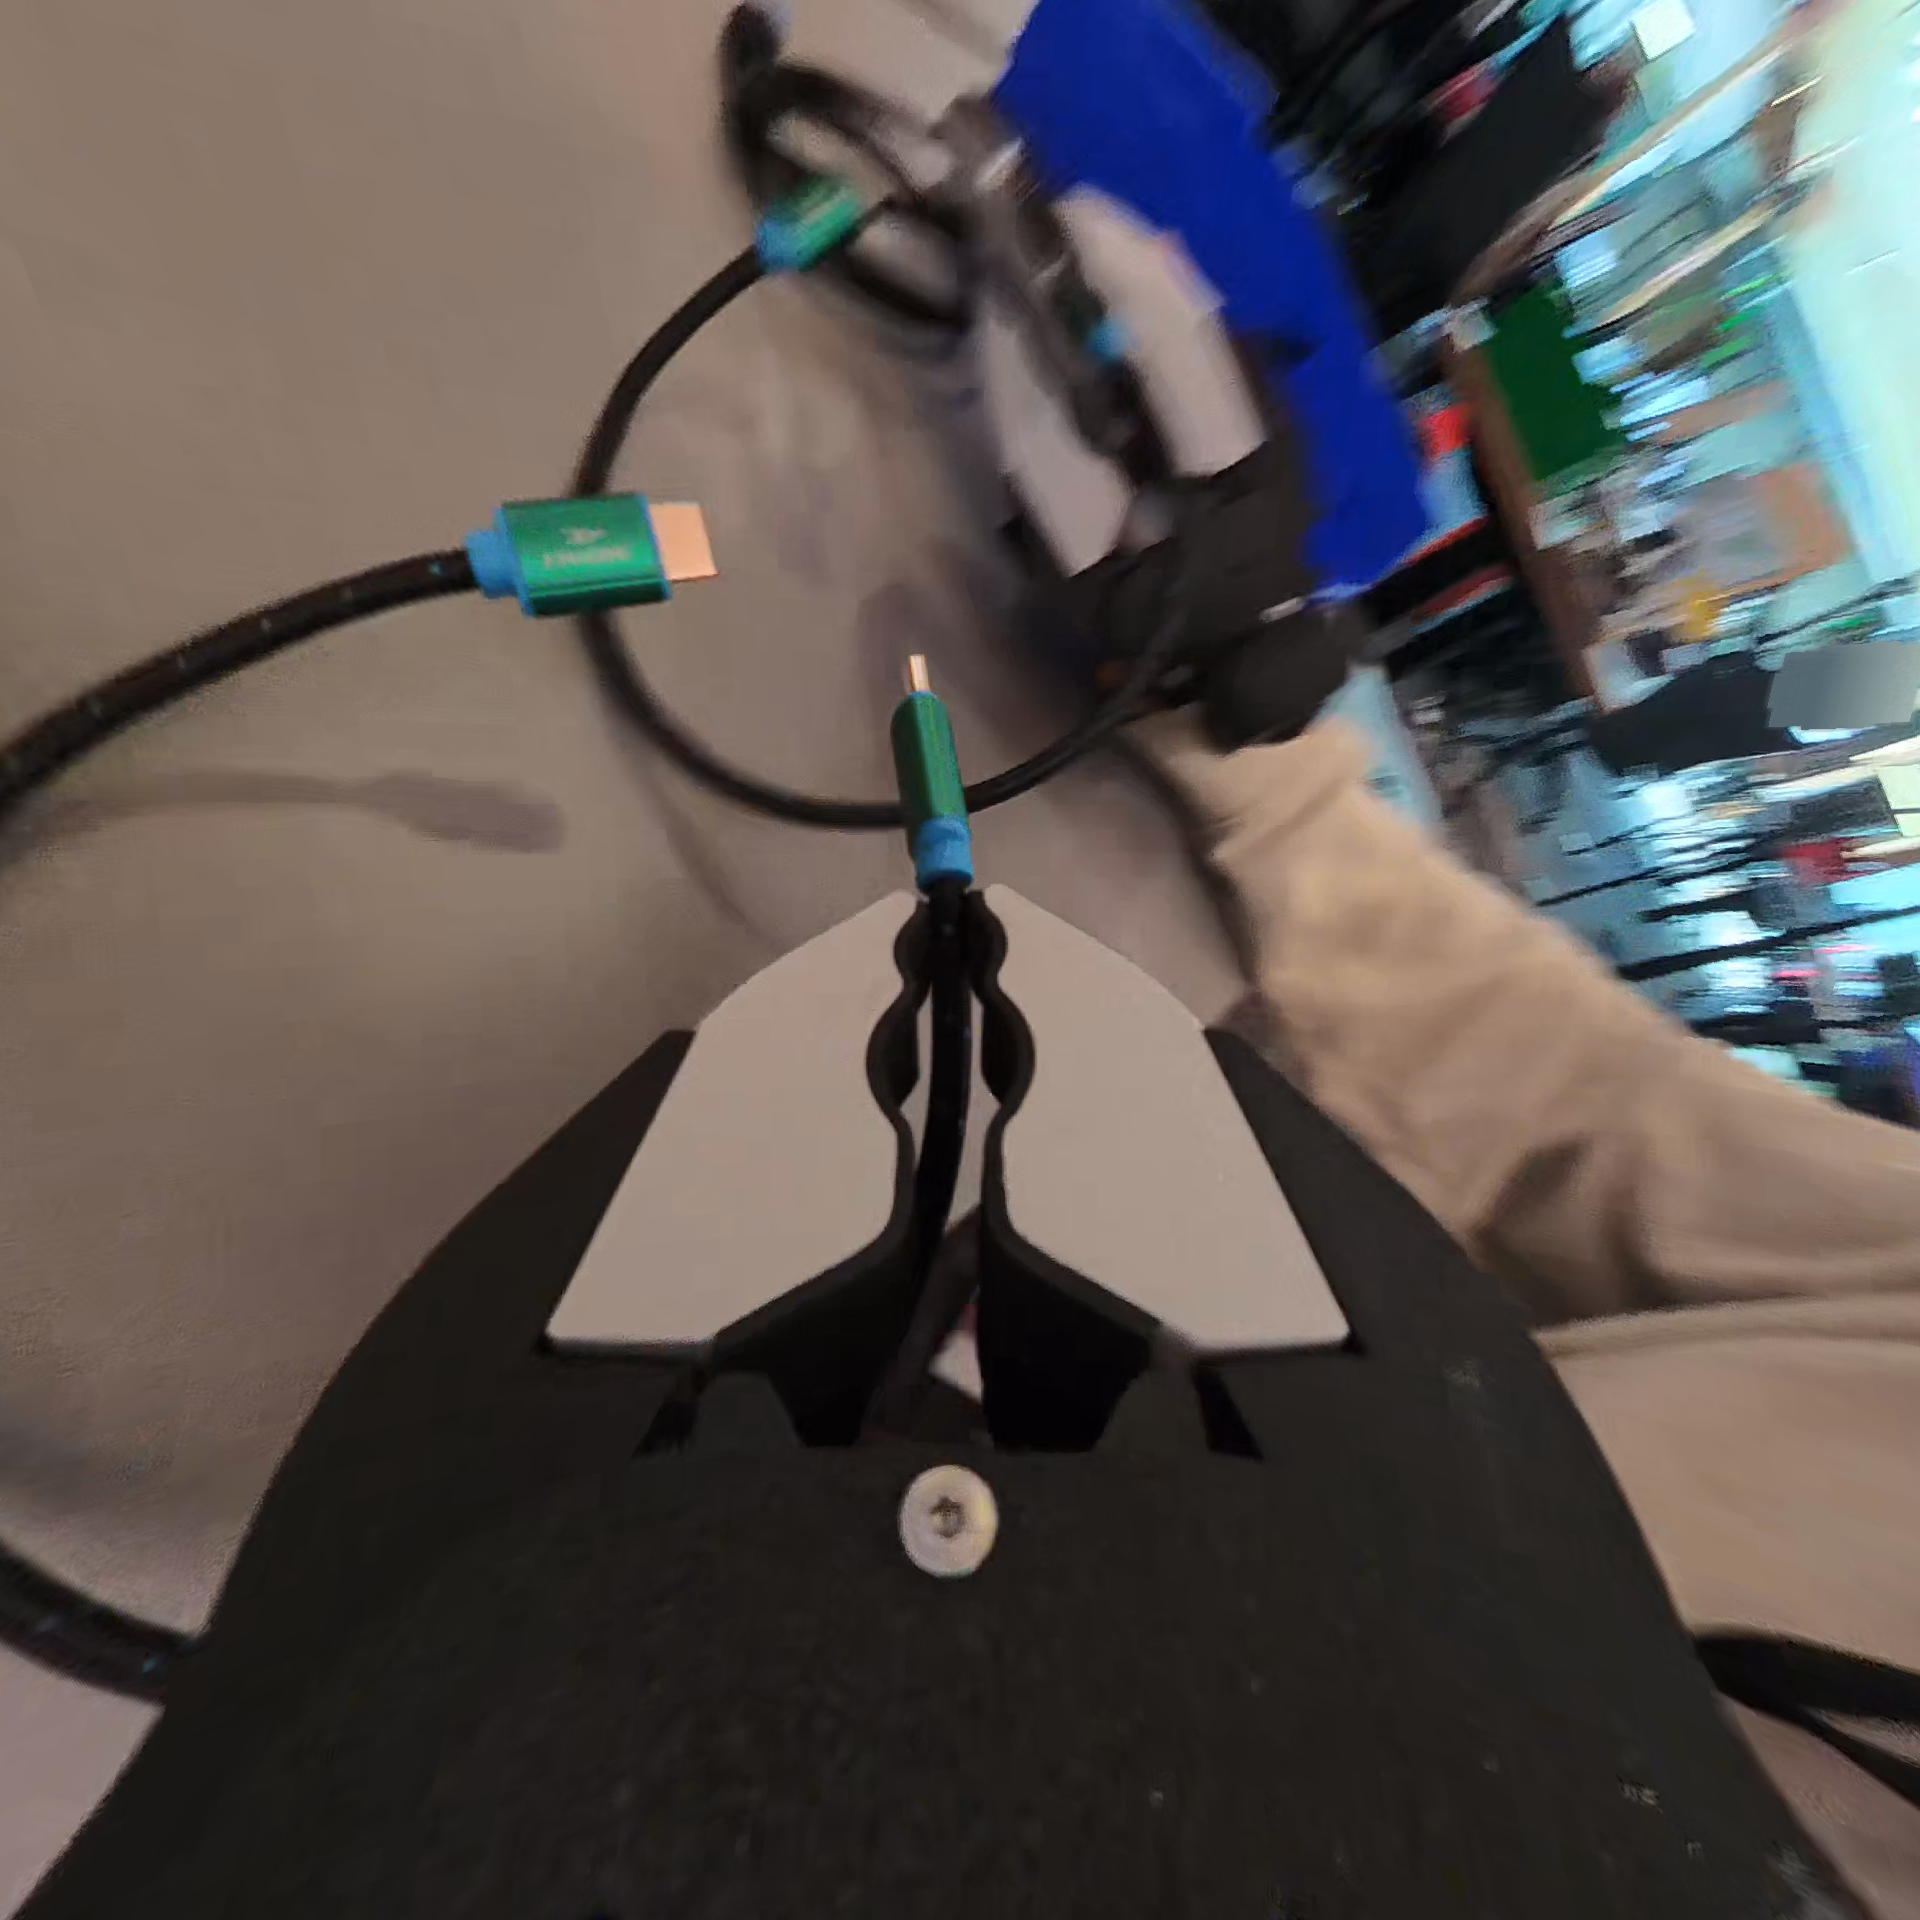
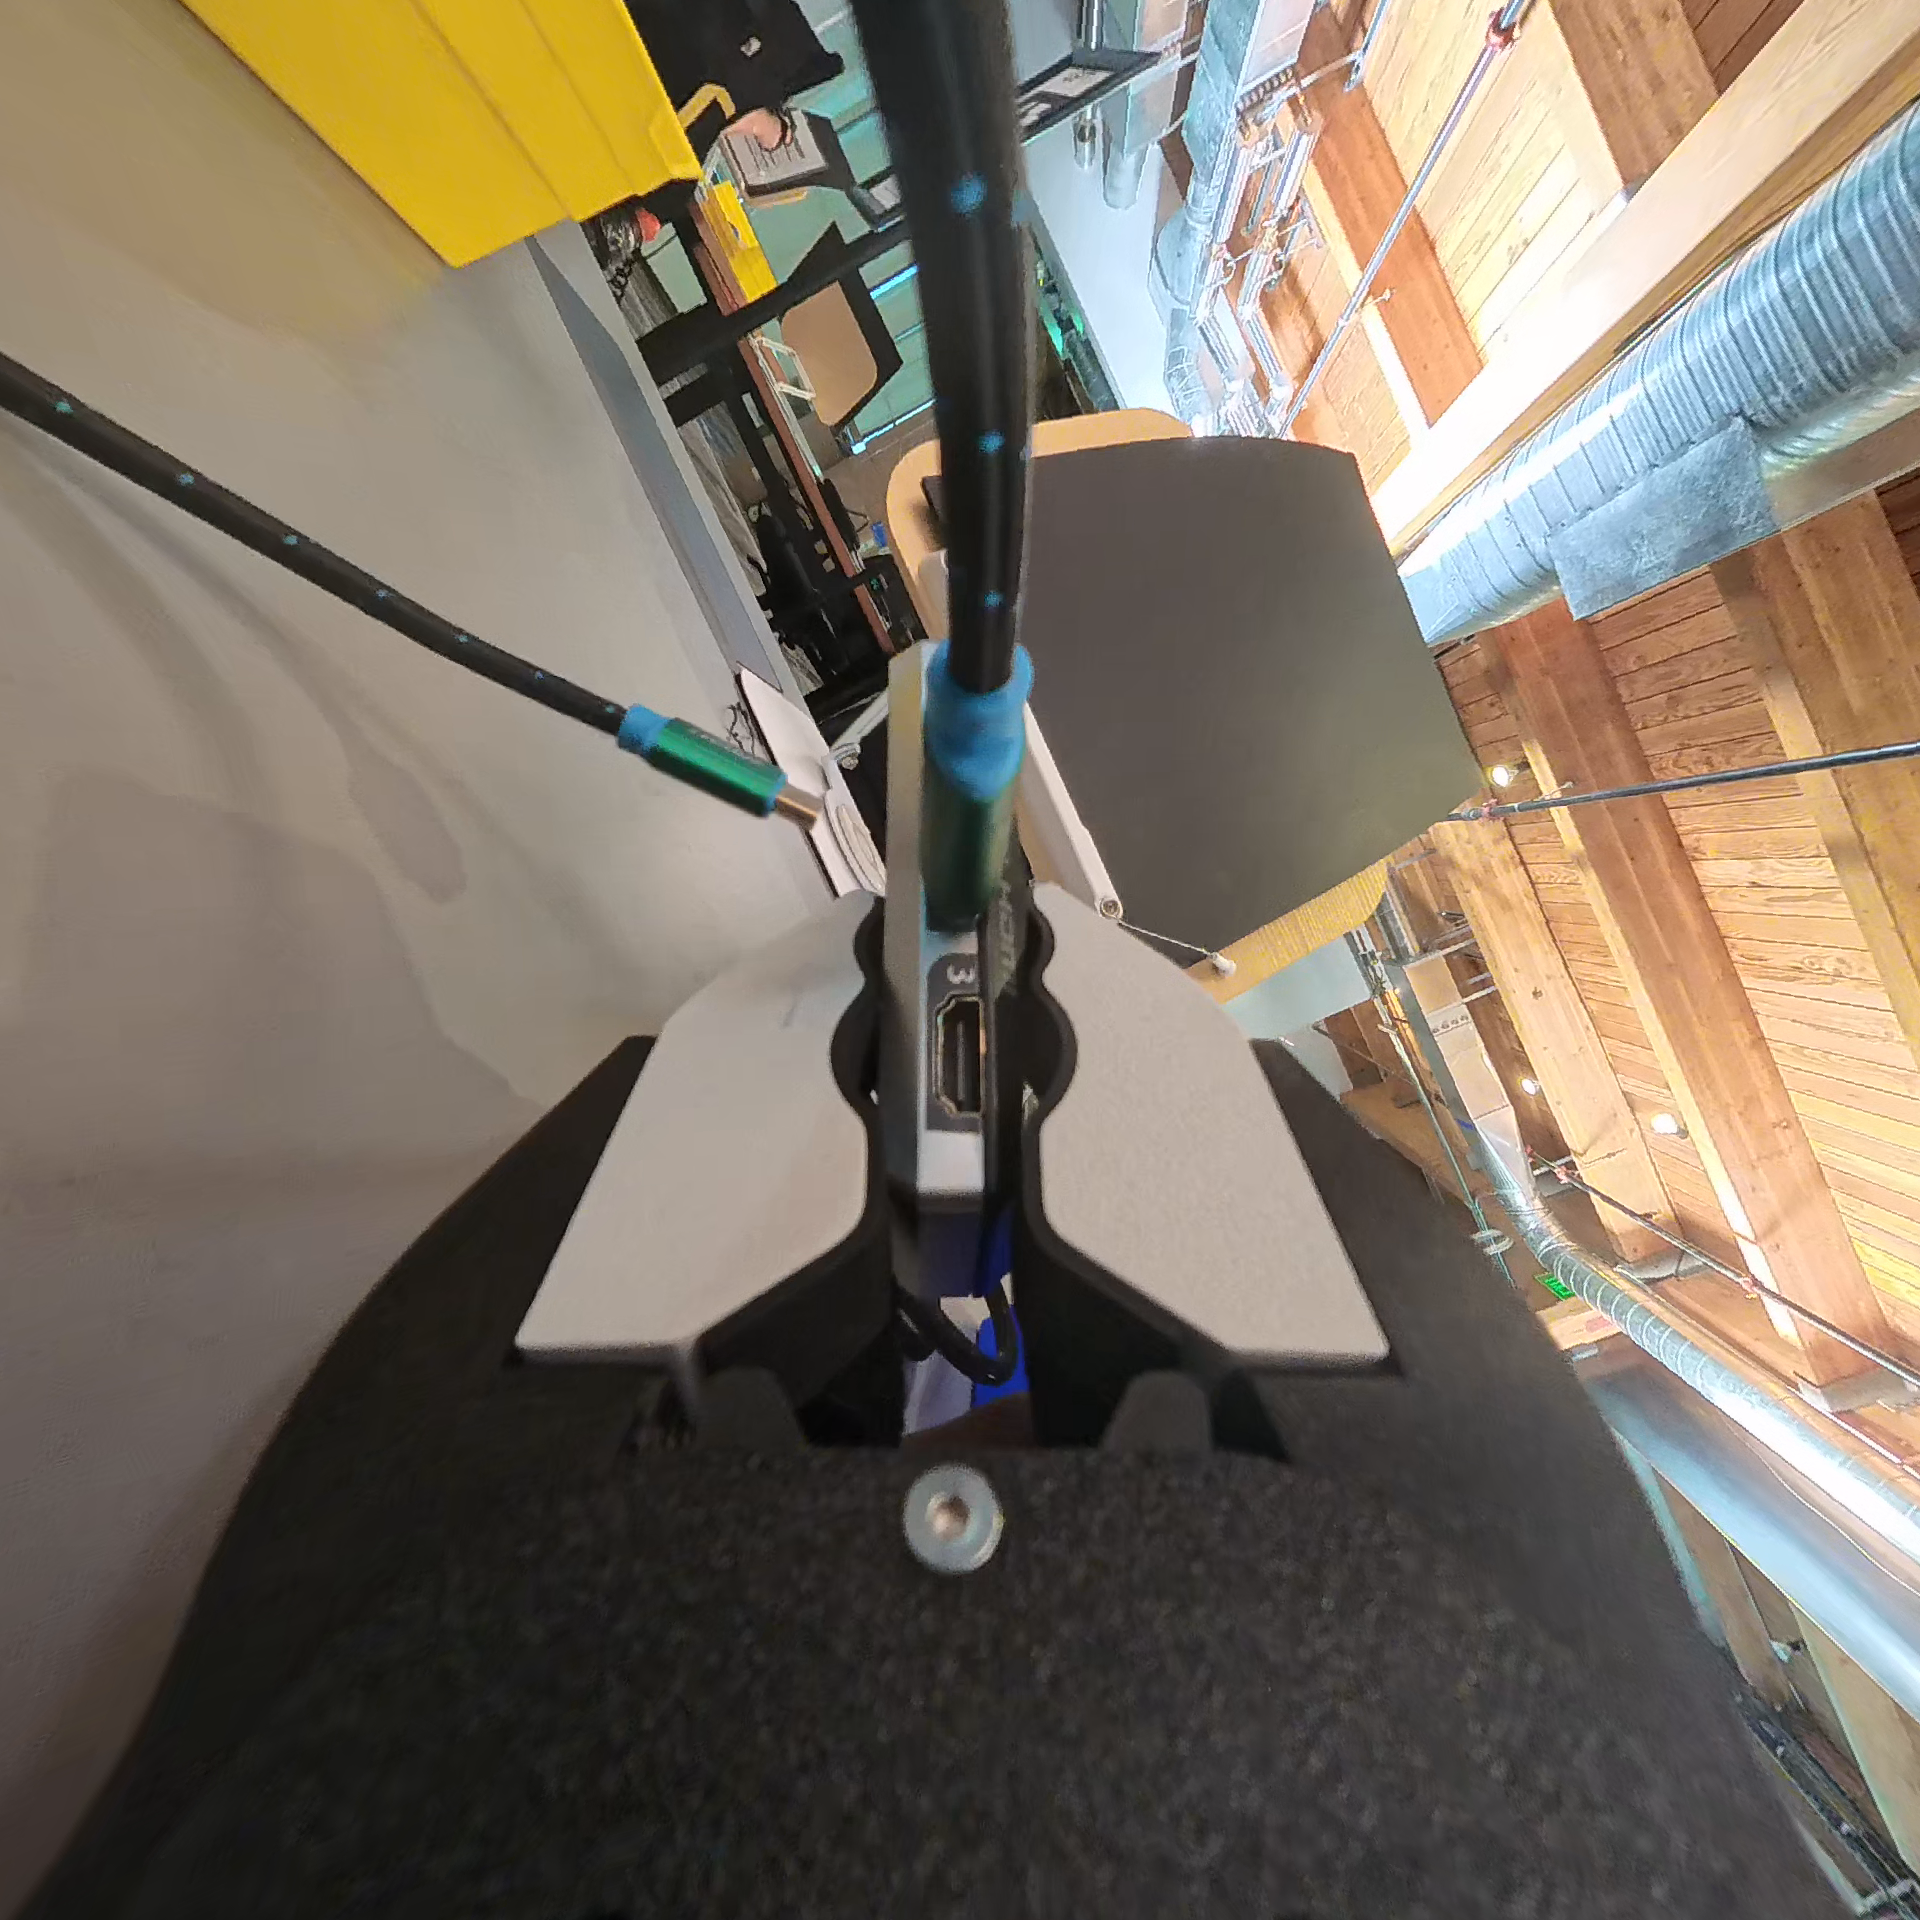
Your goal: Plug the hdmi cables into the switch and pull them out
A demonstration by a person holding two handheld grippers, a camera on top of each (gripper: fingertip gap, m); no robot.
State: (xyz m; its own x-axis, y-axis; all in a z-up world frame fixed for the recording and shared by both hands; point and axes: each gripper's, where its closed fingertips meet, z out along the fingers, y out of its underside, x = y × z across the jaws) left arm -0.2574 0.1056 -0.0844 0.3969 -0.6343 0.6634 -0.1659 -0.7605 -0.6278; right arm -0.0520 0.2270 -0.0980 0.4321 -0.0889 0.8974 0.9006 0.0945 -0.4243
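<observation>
Left tool (image 1: 940, 904) is clamping cable behind green plug (image 1: 928, 764), tip aiming at switch (image 2: 940, 1039); right tool (image 2: 951, 935) is gripping switch, free port facing out.

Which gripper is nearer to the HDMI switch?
Right. The right gripper is shut on the switch itself; the left gripper, holding a cable, is apart from it.

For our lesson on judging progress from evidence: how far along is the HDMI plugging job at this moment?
Done: one green plug sits in the switch, which the right gripper clamps. In hand: the left gripper holds a second cable just behind its plug, aimed toward the switch. Left: an empty port, a third plug lying on the table, then all the unplugging.
</observation>
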